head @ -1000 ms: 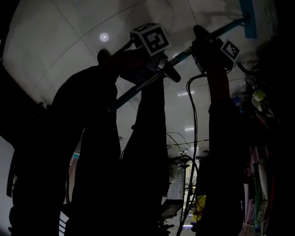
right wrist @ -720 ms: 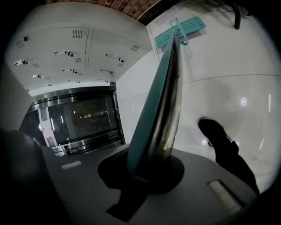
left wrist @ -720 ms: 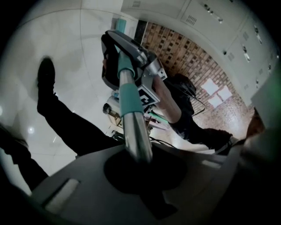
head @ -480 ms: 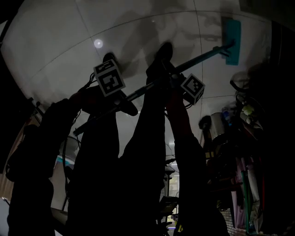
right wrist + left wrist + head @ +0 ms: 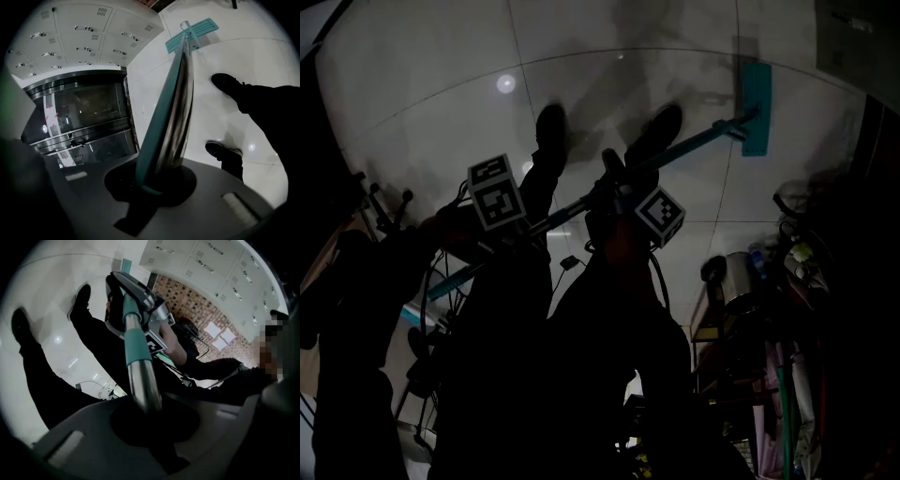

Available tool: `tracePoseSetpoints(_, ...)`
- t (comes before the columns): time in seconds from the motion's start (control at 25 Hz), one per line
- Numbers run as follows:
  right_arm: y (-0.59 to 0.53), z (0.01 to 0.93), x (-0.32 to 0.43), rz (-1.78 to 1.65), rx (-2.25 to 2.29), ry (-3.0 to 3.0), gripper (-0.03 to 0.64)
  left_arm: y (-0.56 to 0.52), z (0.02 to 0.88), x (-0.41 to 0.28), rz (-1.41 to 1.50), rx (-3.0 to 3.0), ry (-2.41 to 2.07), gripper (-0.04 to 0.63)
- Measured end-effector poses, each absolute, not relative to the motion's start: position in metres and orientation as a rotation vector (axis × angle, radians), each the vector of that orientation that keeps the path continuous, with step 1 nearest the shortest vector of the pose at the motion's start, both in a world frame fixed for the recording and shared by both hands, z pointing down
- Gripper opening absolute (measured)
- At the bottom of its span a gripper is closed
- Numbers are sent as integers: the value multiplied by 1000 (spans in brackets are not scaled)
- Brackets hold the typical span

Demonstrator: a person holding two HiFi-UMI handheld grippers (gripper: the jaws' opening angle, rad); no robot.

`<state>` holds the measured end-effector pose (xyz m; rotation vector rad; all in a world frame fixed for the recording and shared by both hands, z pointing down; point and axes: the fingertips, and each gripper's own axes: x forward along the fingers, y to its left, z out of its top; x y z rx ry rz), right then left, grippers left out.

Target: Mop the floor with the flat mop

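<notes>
**Asker:** What is the biggest thing in front of you?

**Me:** The pale tiled floor (image 5: 412,66), which fills the top of the head view. That view is dark, and my arms and legs are only black shapes in it.

**Asker:** What do the gripper views add?

**Me:** The walls. My right gripper view shows white lockers (image 5: 79,33) above a steel cabinet with a glass front (image 5: 79,117). My left gripper view shows a brick wall (image 5: 197,310) under more lockers. The head view has neither, only cluttered shelves (image 5: 797,281) at its right edge.

**Asker:** Where is the mop?

**Me:** Its teal mop head (image 5: 756,108) lies flat on the floor, well ahead of my feet. The mop pole (image 5: 694,145) slants back from it through both grippers.

**Asker:** And the grippers?

**Me:** My right gripper (image 5: 154,187) is clamped on the pole, and only its own view looks down the pole to the mop head. My left gripper (image 5: 145,418) is clamped on bare steel just below a teal sleeve. Its view alone shows the right gripper further along the pole.

**Asker:** Anything smaller?

**Me:** My two shoes (image 5: 550,127) stand apart on the tiles. A marker cube (image 5: 497,192) on each gripper catches the light.
</notes>
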<state>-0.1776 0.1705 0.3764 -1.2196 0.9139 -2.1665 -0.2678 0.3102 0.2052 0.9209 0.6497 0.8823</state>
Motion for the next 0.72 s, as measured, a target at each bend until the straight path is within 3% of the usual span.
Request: tracePoseSetpoints(0.72, 172, 366, -184, -2169, -1273, 950, 29, 318, 200, -278, 841, 958, 676, 25)
